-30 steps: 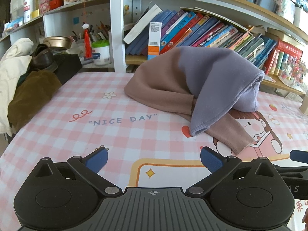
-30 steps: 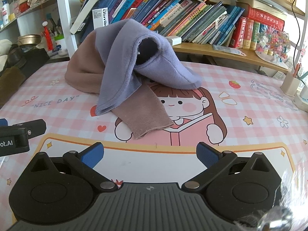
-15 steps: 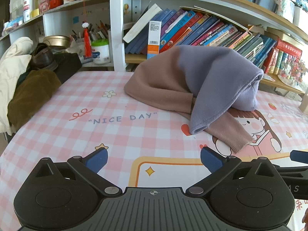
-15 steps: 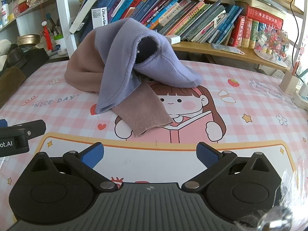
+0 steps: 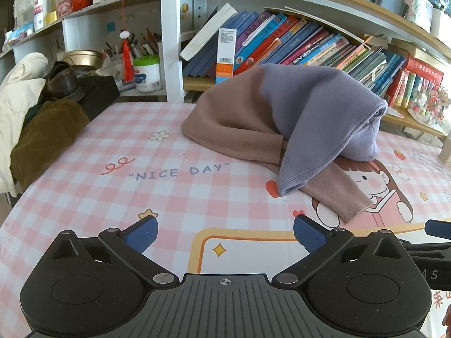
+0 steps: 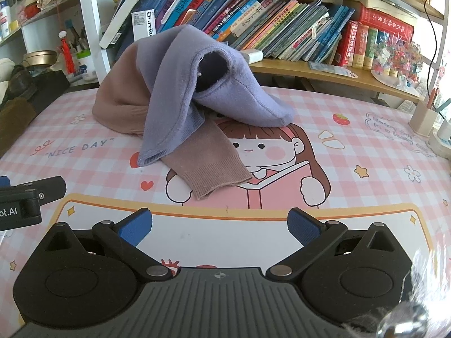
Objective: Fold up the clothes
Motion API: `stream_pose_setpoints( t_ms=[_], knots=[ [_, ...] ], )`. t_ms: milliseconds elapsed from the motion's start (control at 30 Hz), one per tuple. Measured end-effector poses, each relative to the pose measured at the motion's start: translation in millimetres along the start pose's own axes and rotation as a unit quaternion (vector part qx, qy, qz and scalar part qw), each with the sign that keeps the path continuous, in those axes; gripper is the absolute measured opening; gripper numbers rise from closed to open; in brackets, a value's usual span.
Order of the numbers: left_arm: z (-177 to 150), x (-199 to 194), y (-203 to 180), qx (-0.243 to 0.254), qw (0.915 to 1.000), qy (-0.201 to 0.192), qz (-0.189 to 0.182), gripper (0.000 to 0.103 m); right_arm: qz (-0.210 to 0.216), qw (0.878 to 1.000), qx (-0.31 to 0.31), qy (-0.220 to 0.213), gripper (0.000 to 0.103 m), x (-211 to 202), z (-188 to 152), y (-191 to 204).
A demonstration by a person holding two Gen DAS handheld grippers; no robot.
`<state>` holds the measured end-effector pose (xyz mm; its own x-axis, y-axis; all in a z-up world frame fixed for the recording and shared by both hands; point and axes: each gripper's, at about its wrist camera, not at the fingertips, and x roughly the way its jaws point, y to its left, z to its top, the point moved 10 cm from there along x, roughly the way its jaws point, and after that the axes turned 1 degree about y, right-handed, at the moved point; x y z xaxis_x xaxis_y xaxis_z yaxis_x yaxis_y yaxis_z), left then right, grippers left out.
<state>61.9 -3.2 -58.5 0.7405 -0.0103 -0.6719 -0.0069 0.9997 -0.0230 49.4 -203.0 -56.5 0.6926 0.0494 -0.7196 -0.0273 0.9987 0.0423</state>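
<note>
Two grippers, my left [image 5: 224, 232] and right [image 6: 219, 221], hover spread and empty; ahead lies the crumpled brown-and-lilac knit sweater [image 6: 180, 95] on the pink checked tablecloth [image 5: 169, 197]; folding unstarted; next, I'd reach forward and spread it.

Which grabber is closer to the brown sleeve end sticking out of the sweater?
Right, likely. The brown sleeve cuff lies straight ahead of the right gripper; from the left gripper it sits ahead, off to the right.

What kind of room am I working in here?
Probably a home study or a child's room: crowded bookshelves stand behind a table with a cartoon checked tablecloth, a pen pot sits at its edge, and a crumpled sweater lies on it.
</note>
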Motion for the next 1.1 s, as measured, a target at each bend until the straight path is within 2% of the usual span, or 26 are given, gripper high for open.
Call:
stream_pose_setpoints(
  t_ms=[700, 1100],
  knots=[
    [-0.7, 3.2, -4.2, -0.005, 1.0, 0.008, -0.004, 0.103, 0.008, 1.0, 0.004, 0.004, 0.103, 3.8, 0.5, -3.3],
    [-3.2, 6.1, -11.5, 0.0, 0.9999, 0.014, 0.0, 0.103, 0.021, 0.999, 0.013, 0.021, 0.103, 8.8, -3.2, -7.7]
  ],
)
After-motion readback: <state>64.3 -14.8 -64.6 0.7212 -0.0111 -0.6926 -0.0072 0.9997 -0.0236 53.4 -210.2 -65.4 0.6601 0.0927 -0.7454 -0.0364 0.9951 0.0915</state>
